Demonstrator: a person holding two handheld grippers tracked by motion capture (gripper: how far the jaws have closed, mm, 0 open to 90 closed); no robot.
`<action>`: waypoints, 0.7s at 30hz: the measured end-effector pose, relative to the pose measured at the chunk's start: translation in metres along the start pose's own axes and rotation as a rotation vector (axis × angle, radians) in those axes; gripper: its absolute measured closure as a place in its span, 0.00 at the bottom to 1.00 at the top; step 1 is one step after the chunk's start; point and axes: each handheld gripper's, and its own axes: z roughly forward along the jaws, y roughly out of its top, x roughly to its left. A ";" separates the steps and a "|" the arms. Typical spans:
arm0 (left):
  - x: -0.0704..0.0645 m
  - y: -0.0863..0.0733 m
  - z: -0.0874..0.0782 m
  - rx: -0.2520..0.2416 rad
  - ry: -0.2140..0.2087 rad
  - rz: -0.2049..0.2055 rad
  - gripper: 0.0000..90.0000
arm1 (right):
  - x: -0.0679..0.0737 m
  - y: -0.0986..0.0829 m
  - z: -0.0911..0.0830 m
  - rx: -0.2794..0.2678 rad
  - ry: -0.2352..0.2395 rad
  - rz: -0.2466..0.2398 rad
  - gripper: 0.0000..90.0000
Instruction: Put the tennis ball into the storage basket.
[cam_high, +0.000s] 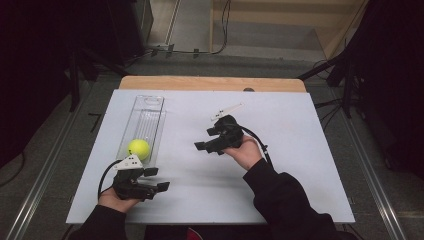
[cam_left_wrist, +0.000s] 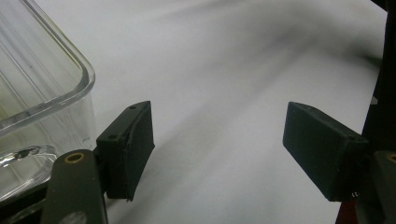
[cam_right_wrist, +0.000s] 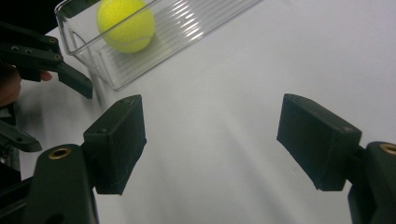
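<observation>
Both the left gripper (cam_high: 157, 178) and right gripper (cam_high: 206, 137) gape empty (tennis ball (cam_high: 138, 148) in clear tray (cam_high: 152, 107), unlabelled).

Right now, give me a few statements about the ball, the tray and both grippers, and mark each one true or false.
1. The yellow tennis ball lies inside the clear plastic tray. True.
2. The right gripper is shut on the ball. False: its jaws stand wide apart over the bare white table.
3. The left gripper is open. True.
4. The ball sits at the tray's far end. False: it sits at the end nearest the person.
5. The left gripper is inside the tray. False: it is beside the tray's near end.
</observation>
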 end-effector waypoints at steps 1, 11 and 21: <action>0.000 0.000 0.000 -0.003 -0.003 -0.002 0.28 | -0.001 -0.002 -0.002 -0.002 -0.003 0.003 0.24; 0.000 0.000 0.000 0.000 -0.003 0.000 0.28 | -0.012 -0.015 -0.021 -0.021 -0.032 0.021 0.24; 0.000 0.000 -0.001 -0.005 -0.006 -0.001 0.28 | -0.021 -0.030 -0.042 -0.046 -0.064 0.039 0.24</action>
